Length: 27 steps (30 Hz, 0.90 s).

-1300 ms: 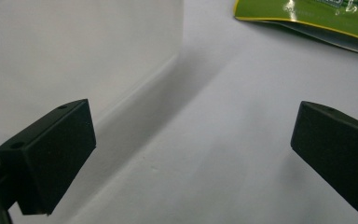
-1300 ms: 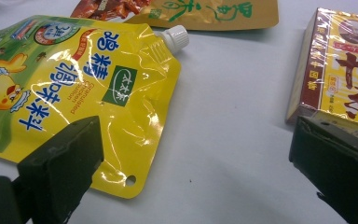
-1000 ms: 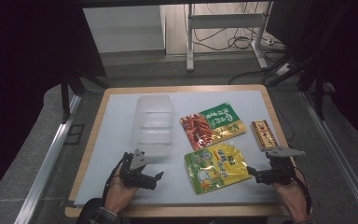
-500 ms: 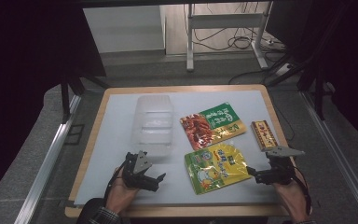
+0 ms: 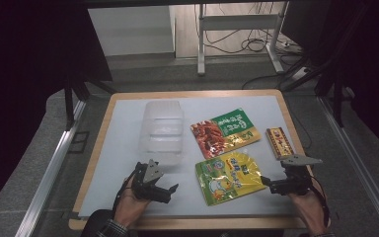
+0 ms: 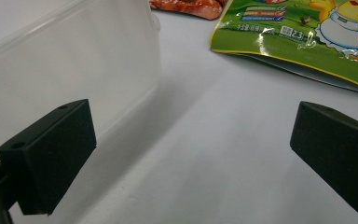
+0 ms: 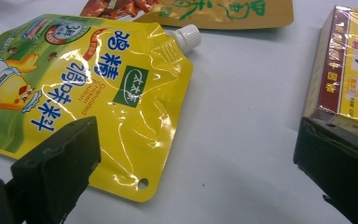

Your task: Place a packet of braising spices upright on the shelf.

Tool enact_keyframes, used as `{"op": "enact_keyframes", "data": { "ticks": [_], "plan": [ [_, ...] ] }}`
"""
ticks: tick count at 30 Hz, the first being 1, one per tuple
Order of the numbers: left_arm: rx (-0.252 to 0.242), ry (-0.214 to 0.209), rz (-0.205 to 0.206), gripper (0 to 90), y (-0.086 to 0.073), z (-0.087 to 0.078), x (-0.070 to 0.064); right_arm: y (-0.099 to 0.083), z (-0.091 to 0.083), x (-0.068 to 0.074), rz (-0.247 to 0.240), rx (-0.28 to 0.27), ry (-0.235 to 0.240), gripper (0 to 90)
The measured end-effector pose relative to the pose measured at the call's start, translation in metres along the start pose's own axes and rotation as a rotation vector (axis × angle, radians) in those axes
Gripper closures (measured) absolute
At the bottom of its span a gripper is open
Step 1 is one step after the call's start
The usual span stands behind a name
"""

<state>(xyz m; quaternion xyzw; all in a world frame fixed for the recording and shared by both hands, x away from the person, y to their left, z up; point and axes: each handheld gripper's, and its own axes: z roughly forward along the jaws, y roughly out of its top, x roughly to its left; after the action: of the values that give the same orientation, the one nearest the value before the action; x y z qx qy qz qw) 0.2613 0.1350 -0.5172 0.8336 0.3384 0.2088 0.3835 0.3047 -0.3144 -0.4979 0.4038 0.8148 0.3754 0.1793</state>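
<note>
Left gripper [image 5: 170, 190]: jaws spread wide, grasping nothing, low over the white tabletop [image 5: 118, 163] beside the clear plastic container [image 5: 162, 129]. Right gripper [image 5: 266, 183]: jaws likewise parted and empty, just beside the yellow spouted pouch [image 5: 228, 175], lying flat between both grippers. Brown box [image 7: 349, 70] close by the right jaw.

The white-topped table [image 5: 128, 148] bears a clear container [image 5: 163, 131], two pouches and a box [image 5: 280, 142].
</note>
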Motion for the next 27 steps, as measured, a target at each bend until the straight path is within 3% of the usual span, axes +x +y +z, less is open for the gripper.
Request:
{"op": "enact_keyframes", "data": {
  "ticks": [4,6,14,20,27],
  "plan": [
    [-0.010,-0.029,-0.021,0.7,0.004,-0.001,-0.004,0.001,0.000,0.001,-0.007,-0.001,-0.006,0.8],
    [-0.014,-0.028,-0.011,3.5,0.006,-0.003,-0.007,0.001,0.000,0.001,-0.007,-0.003,-0.008,0.8],
    [-0.025,-0.060,0.017,19.8,0.012,-0.005,-0.016,0.001,0.000,0.002,-0.017,0.000,-0.010,0.8],
    [-0.031,-0.102,0.004,31.6,0.016,-0.003,-0.022,0.001,0.000,0.003,-0.024,0.001,-0.011,0.8],
    [-0.036,-0.127,0.024,47.2,0.023,0.003,-0.032,0.002,-0.001,0.004,-0.034,-0.013,-0.015,0.8]
  ]
}}
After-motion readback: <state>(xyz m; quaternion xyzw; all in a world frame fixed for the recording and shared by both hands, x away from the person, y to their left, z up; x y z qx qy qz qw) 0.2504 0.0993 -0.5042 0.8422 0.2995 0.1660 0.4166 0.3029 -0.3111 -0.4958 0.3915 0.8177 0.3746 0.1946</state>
